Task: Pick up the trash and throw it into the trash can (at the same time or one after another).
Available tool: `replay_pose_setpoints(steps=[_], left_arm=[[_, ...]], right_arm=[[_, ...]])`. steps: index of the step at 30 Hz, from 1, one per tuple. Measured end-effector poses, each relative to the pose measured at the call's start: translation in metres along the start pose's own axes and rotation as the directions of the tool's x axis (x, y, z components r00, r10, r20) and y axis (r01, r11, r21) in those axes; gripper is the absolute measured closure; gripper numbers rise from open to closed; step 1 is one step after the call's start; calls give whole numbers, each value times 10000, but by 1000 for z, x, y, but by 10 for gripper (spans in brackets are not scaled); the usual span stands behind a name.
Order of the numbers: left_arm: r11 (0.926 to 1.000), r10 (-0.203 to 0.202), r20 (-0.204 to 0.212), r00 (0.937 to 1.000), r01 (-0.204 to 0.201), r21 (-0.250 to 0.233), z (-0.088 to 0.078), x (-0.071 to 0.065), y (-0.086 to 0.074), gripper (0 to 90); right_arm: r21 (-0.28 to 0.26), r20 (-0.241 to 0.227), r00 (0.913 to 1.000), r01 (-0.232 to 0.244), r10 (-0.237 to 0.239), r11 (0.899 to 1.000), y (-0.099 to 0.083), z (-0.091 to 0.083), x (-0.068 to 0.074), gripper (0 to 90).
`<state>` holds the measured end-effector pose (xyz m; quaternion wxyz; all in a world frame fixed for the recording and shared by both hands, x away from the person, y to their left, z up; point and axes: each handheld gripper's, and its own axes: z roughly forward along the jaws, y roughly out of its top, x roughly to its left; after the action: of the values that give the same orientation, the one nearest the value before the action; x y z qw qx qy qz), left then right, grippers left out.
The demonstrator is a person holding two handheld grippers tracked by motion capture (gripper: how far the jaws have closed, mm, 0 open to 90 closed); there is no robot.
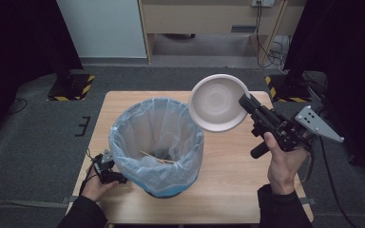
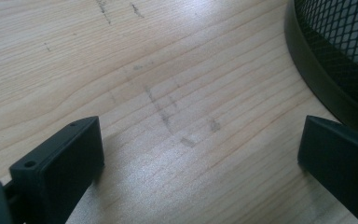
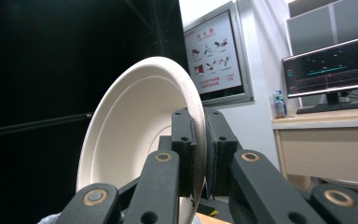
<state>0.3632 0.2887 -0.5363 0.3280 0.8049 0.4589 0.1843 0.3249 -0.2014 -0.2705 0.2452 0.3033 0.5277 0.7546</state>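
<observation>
A pale paper plate is held tilted in the air above the right rim of a bin lined with a clear bag. My right gripper is shut on the plate's right edge; in the right gripper view the plate stands on edge, its rim pinched between the gripper pads. Thin sticks lie inside the bin. My left gripper rests low on the table at the bin's left base. In the left gripper view that gripper is open over bare wood, beside the bin's black mesh base.
The wooden table carries the bin at its middle. Dark curtains flank the scene, with stands and cables on the floor behind. A desk with a monitor and a wall poster appear in the right gripper view.
</observation>
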Motion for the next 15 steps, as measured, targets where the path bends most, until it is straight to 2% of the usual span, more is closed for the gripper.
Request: replay_pose_setpoints(steps=[8, 15], left_arm=[[10000, 1, -1, 10000, -1, 0, 0, 0, 0, 0], [10000, 2, -1, 10000, -2, 2, 0, 0, 0, 0]], right_arm=[[138, -381, 9992, 78, -72, 9999, -2, 20, 16, 845], [522, -771, 9967, 286, -245, 9982, -10, 44, 33, 845]])
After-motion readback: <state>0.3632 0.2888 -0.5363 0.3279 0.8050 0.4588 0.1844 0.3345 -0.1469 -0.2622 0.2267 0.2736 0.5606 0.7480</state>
